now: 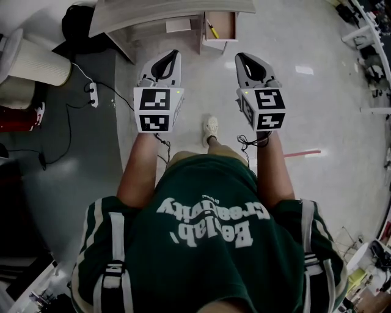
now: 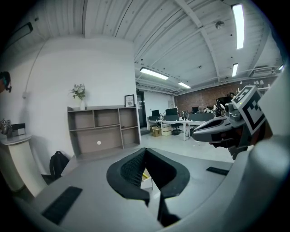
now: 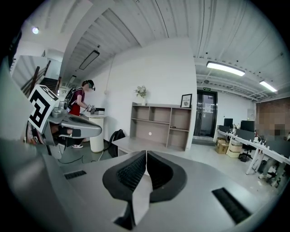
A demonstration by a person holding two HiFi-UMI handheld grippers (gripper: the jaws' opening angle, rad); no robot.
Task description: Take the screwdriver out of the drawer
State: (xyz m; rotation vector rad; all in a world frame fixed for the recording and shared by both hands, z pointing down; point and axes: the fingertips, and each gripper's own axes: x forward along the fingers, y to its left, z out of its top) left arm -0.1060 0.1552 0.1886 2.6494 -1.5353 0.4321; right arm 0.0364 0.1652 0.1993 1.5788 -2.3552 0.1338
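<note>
Two grippers, one target; entries run left to right.

1. Left gripper (image 1: 170, 58): its jaws meet at the tips in the left gripper view (image 2: 145, 150). They are closed and grip nothing. You hold it out in front of you, pointing toward the desk (image 1: 159, 12).

2. Drawer (image 1: 234, 24): it is pulled open from the desk. It stands ahead of both grippers and well apart from them, to the right of your left gripper and to the left of your right one.

3. Screwdriver (image 1: 212, 29): it has a yellow handle and a dark shank. It lies slantwise on the drawer floor, close to the wall on the left gripper's side, and nothing else shows in the drawer.
   - Handling, as a judgement: it should be light and rigid, with no risk of breaking. The handle is probably smooth and round, so it may roll or twist under a pinch. The shank is thin and likely slippery.
   - Where to hold: pinch across the middle of the yellow handle, with the jaws set square to its length. The nearby wall leaves little room for one jaw, so come in from above and from the open side.

4. Right gripper (image 1: 244, 60): in the right gripper view (image 3: 146, 153) its jaws are pressed together. It is closed and empty, level with its partner, and must be opened before any pick.
</note>
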